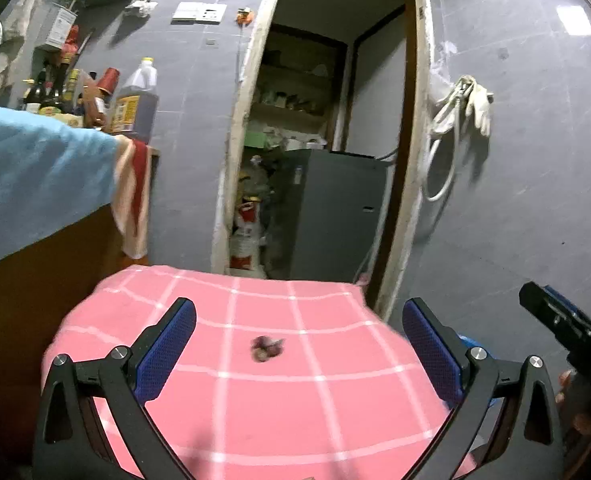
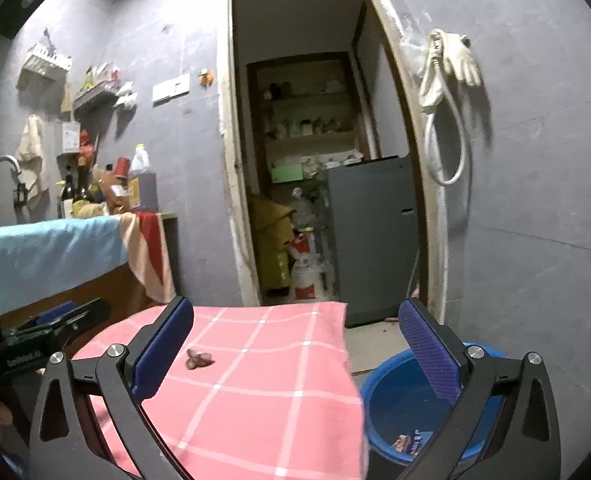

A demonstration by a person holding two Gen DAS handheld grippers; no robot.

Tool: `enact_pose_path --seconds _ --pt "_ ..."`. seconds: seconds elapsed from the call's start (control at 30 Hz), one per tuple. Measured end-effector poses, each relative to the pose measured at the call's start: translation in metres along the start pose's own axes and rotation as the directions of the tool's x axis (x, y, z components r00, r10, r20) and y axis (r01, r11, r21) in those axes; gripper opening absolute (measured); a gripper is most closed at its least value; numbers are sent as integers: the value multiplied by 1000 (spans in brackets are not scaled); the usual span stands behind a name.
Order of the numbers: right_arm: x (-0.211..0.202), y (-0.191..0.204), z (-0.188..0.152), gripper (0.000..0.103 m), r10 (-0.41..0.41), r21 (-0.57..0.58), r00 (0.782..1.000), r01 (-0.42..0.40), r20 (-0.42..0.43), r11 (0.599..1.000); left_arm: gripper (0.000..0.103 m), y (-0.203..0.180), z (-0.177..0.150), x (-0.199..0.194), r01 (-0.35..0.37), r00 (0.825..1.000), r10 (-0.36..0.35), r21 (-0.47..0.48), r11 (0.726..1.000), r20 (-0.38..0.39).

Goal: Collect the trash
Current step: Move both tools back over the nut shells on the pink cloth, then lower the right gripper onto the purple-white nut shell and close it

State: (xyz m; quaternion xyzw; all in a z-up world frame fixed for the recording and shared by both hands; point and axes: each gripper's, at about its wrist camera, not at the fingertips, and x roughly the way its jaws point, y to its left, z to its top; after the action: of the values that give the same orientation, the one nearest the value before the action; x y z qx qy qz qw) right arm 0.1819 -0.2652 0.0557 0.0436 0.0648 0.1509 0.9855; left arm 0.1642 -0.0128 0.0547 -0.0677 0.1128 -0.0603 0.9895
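Left hand-held gripper (image 1: pixel 299 336) held wide apart, nothing grasped; right hand-held gripper (image 2: pixel 295 338) likewise released. Trash scrap (image 1: pixel 266 347) seen lying on pink checked cloth (image 1: pixel 335 400), blue basin (image 2: pixel 399 404) beside. Risk judged: small scrap missed or cloth pinched, if approach misaligned.

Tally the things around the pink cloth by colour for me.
Pink: 1, the checked cloth.
Purple-brown: 1, the scrap of trash lying on it.
Blue: 1, the basin on the floor beside it.
Total: 3.
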Motion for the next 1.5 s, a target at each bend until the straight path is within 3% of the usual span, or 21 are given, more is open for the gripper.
enact_pose_path --seconds 0.47,0.77,1.07,1.4,1.5 --pt "43 36 -16 103 86 -30 992 -89 -88 996 101 43 -18 6 -90 996 90 36 995 -11" --pt "95 52 -28 103 137 -43 968 -149 -211 988 101 65 -25 24 -138 989 139 27 990 -43" --pt "151 63 -41 103 163 -48 909 -196 -383 979 101 85 -26 58 -187 972 189 26 982 -139" --pt "210 84 -64 85 188 -24 789 -249 -585 968 101 110 -30 94 -261 923 244 -19 965 -299" --pt "224 89 -69 74 203 -6 755 -265 -624 964 101 118 -32 101 -266 909 236 -42 963 -344"
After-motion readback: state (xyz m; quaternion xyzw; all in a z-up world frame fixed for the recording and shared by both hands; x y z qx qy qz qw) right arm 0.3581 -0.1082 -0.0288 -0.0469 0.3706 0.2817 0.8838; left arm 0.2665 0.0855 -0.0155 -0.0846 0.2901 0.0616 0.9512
